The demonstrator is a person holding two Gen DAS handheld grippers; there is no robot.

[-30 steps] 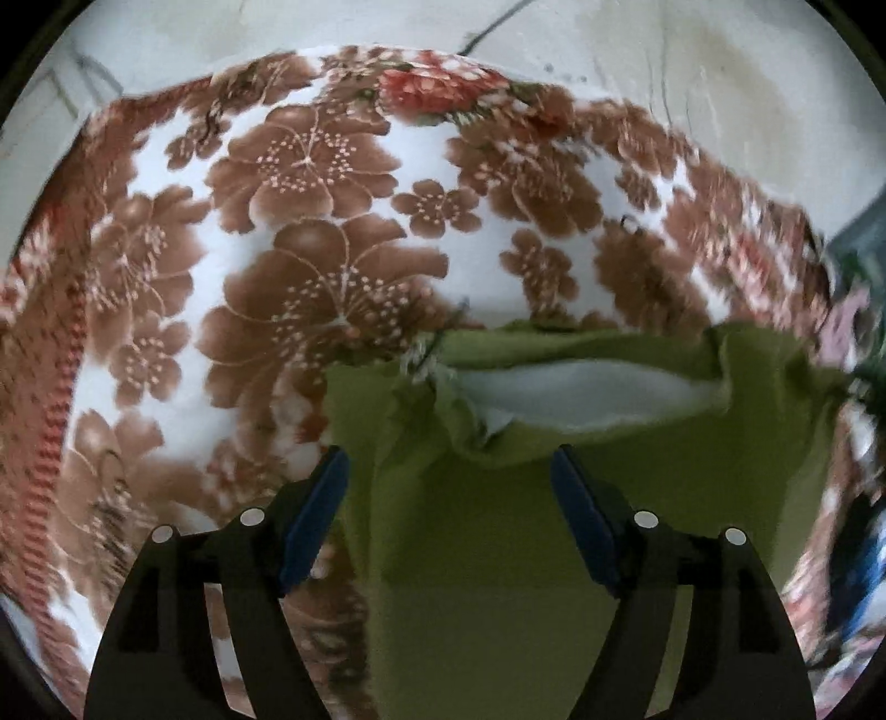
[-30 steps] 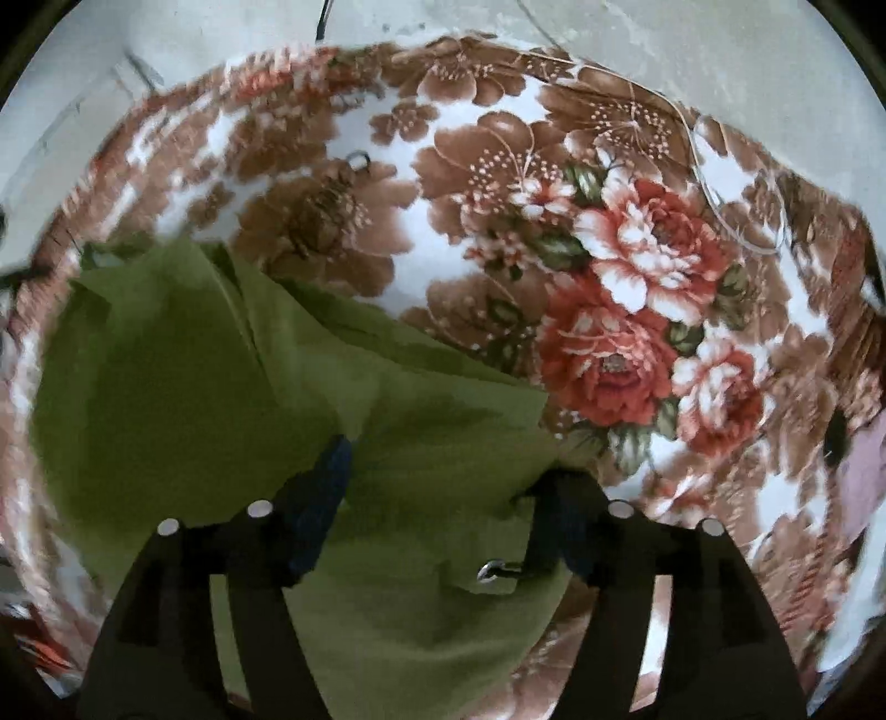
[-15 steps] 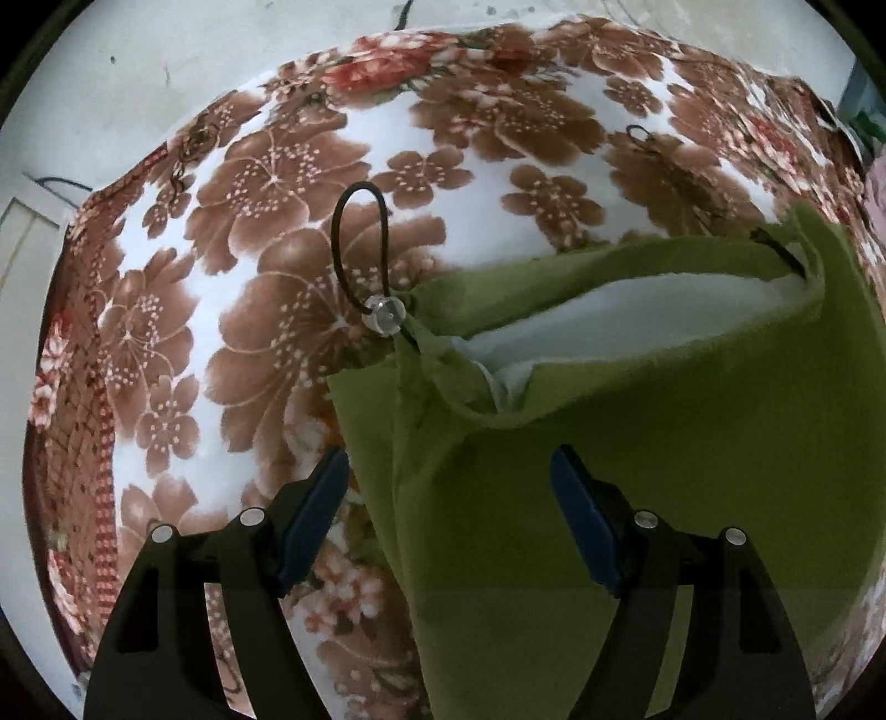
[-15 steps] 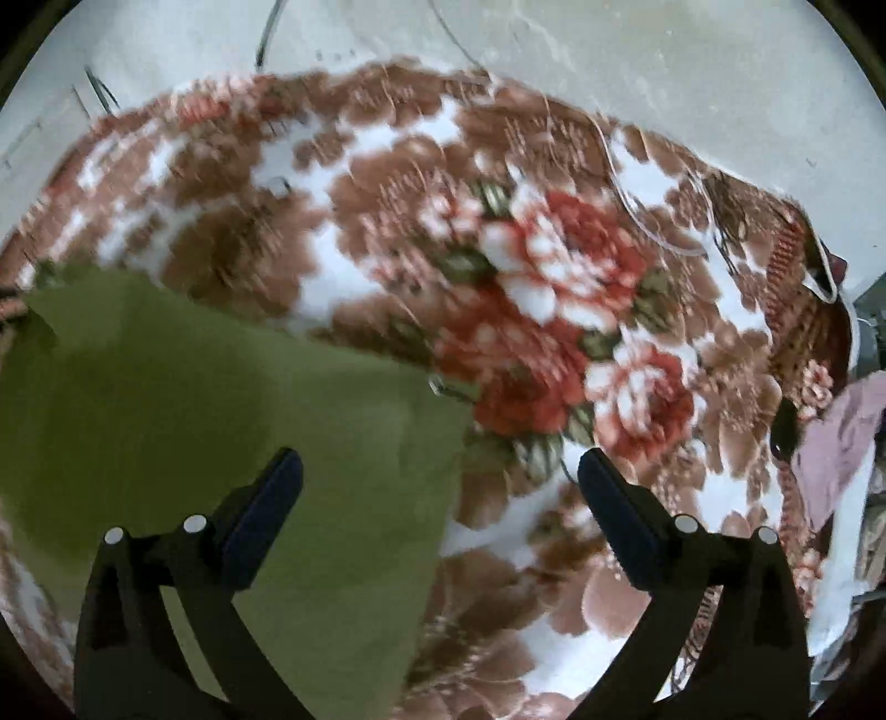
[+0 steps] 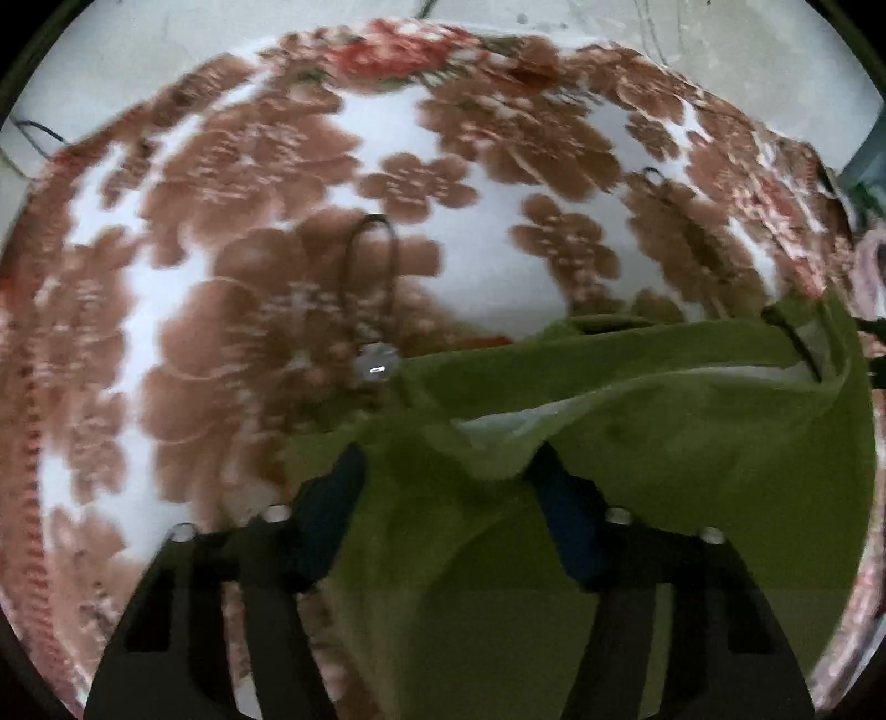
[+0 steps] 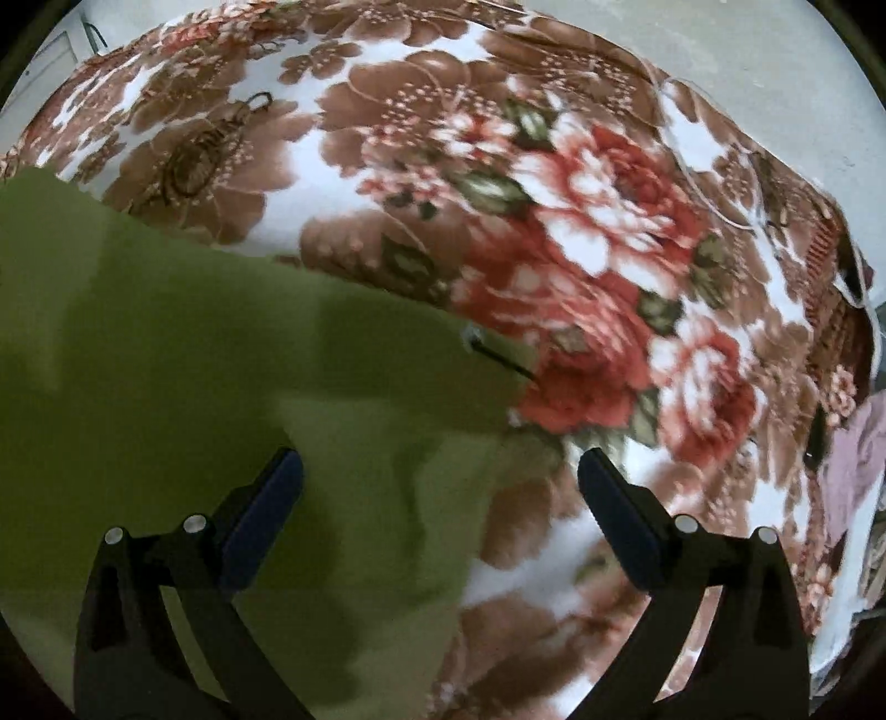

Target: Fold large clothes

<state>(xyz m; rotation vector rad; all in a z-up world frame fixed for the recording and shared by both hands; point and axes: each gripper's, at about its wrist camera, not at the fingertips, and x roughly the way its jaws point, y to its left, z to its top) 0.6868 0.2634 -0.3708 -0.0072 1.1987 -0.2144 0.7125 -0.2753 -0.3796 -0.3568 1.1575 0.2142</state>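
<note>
An olive green garment (image 5: 637,443) with a white lining lies on a floral blanket (image 5: 249,249). A black cord loop with a clear toggle (image 5: 376,363) sticks out of its left corner. My left gripper (image 5: 448,476) is low over that corner with green cloth bunched between its jaws, which stand partly apart. In the right wrist view the garment (image 6: 194,360) lies flat at the left, with a small toggle (image 6: 473,335) at its right corner. My right gripper (image 6: 440,476) is wide open and empty above the garment's right edge.
The brown and red floral blanket (image 6: 581,221) covers the whole surface. A pink cloth (image 6: 853,459) lies at the right edge. A pale wall (image 6: 747,50) stands behind. A thin white cord (image 6: 720,205) runs over the blanket at the far right.
My right gripper let go of the green cloth, opened wide and lifted away. My left gripper sank toward the garment's corner and its jaws narrowed a little around the cloth.
</note>
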